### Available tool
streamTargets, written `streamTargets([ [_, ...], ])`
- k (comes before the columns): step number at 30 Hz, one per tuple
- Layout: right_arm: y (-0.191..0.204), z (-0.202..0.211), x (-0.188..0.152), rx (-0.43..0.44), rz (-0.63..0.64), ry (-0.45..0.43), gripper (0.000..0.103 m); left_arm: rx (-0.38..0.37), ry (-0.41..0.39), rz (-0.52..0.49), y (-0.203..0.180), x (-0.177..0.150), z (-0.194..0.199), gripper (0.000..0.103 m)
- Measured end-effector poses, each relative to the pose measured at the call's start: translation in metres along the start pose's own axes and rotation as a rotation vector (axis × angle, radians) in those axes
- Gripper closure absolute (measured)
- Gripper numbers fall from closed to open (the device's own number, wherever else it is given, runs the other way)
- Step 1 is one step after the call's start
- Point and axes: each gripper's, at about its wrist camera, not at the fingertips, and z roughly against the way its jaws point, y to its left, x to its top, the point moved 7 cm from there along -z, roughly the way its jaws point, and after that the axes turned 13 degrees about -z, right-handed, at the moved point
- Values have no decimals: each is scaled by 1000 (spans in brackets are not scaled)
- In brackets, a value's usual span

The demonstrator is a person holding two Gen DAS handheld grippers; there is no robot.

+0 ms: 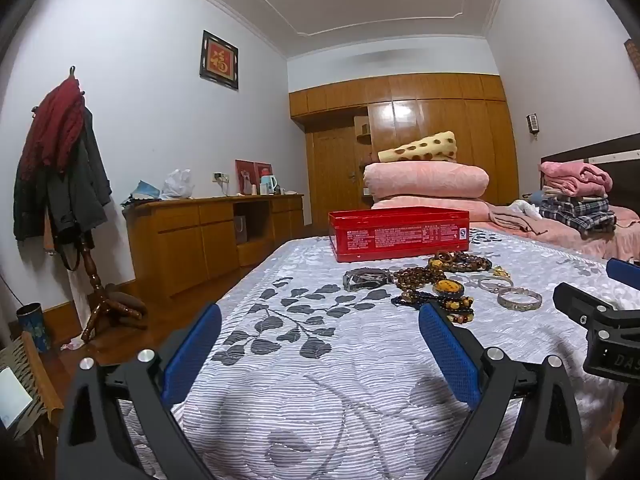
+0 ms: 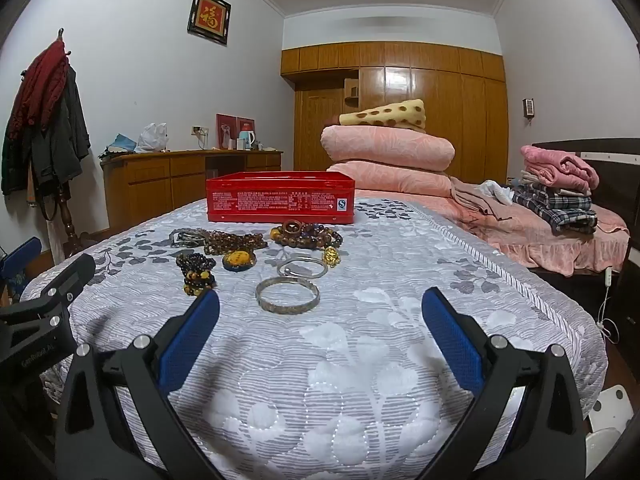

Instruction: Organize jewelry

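A pile of jewelry lies on the grey leaf-patterned bedspread (image 2: 360, 360) in front of an open red tin box (image 2: 280, 198), which also shows in the left wrist view (image 1: 398, 234). Nearest is a silver bangle (image 2: 288, 300) (image 1: 519, 299), then a thinner silver bangle (image 2: 303, 269), a yellow pendant (image 2: 239, 260) (image 1: 449, 288), brown bead strands (image 2: 234, 242), dark bead bracelets (image 2: 196, 270), a gold charm (image 2: 332, 257) and a watch (image 1: 367, 278). My right gripper (image 2: 320, 320) is open and empty, just short of the bangle. My left gripper (image 1: 320, 332) is open and empty, left of the pile.
Folded pink quilts and a spotted pillow (image 2: 388, 148) are stacked behind the box. Folded clothes (image 2: 556, 196) lie at the far right. A wooden cabinet (image 1: 212, 236) and a coat rack (image 1: 60, 168) stand along the left wall. The bed's edge drops off on the left.
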Motion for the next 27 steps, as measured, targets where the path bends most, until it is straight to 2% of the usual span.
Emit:
streamTargets([
  [27,0,0,-2,-1,2,5,5,3,-1,0,0,-1,-1,6],
])
